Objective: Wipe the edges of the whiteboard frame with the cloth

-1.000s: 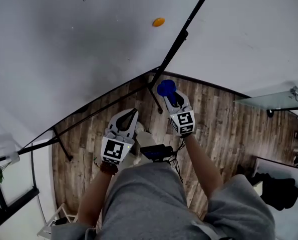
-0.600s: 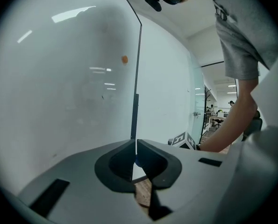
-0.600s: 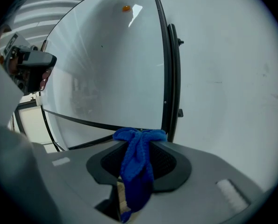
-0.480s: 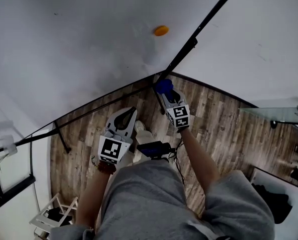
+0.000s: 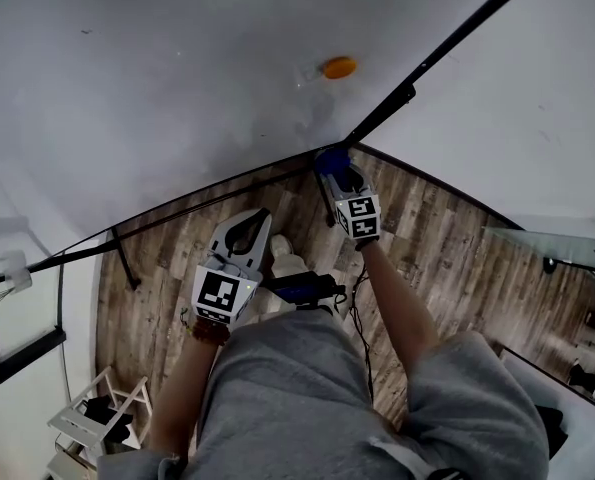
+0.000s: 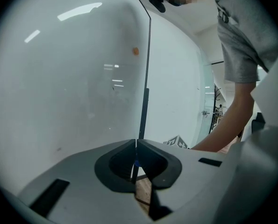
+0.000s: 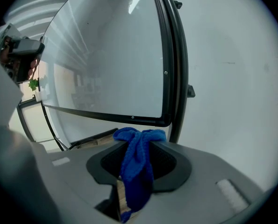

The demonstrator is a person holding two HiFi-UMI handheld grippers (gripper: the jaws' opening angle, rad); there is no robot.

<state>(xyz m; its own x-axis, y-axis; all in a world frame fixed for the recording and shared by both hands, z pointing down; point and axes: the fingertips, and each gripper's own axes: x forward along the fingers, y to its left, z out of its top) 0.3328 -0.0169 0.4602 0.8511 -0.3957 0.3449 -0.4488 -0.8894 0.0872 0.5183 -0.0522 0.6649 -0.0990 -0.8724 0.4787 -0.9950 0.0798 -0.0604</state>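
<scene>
Right gripper [image 5: 339, 176] jaws clamped on a crumpled blue terry cloth [image 5: 327, 160]. In the right gripper view [image 7: 139, 141] the cloth [image 7: 136, 171] bunches up over the jaw tips and trails down between them.

Cloth position: at the lower right corner of the black whiteboard frame [image 5: 447, 51], where the bottom edge meets the upright side edge. The right gripper view puts the cloth just below that rounded frame corner [image 7: 167, 118]. Cannot tell whether it touches.

Left gripper [image 5: 252, 223]: jaws closed together, nothing between them. In the left gripper view [image 6: 136, 146] only a hairline seam shows between the tips. It is held lower and to the left of the right gripper, well apart from the cloth and off the frame. Its camera looks up along the frame's side edge [image 6: 146, 78].

Large white whiteboard surface [image 5: 157, 88] fills the upper left of the head view. A small orange oval magnet [image 5: 339, 67] sits on it, above the working corner; it also shows in the left gripper view [image 6: 135, 51].

Brown wood-plank floor [image 5: 447, 238] lies below. Both the person's forearms reach forward from a grey shirt [image 5: 297, 398].
</scene>
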